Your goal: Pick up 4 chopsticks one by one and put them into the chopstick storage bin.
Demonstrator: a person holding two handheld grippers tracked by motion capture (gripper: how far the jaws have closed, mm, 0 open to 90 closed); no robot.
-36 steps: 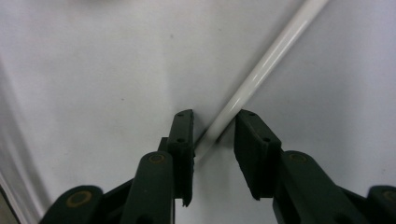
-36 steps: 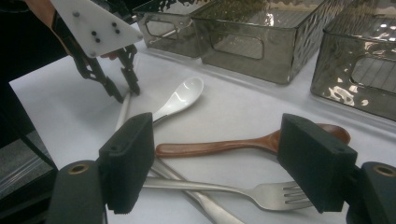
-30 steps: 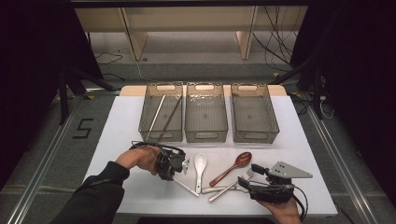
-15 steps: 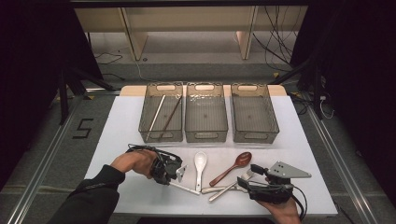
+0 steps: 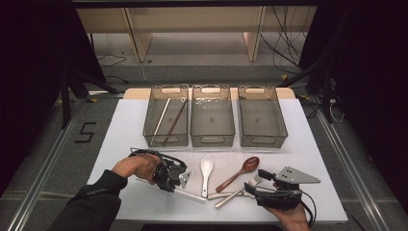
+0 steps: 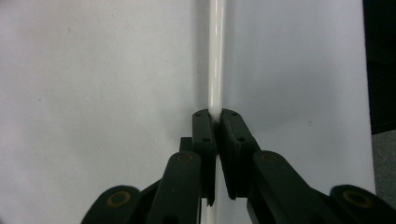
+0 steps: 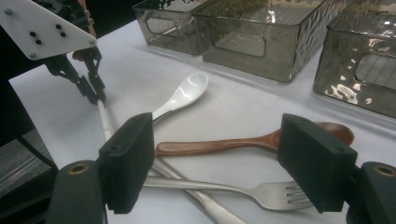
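Left gripper (image 6: 215,122) jaws are clamping the white chopstick (image 6: 216,56) at lower left; right gripper (image 7: 219,163) is sitting wide open. Next it's probably lifting toward the left bin (image 5: 166,137).

Overhead view, two close jaw-level views

The tabletop (image 5: 308,144) is covered in a plain white sheet, with a strip of bare pale wood exposed along its far edge. Surrounding floor (image 5: 43,159) is grey, carpet-like. A black numeral "5" (image 5: 85,132) is marked on the floor to the left of the tabletop. Metal rails (image 5: 36,190) run along the floor on both sides. Beyond the far edge stands light wooden furniture (image 5: 192,19) on panel legs. Loose black cables (image 5: 284,41) trail across the floor at back right. Dark drapes (image 5: 29,57) close off both sides. Lighting falls from overhead, concentrated on the tabletop.
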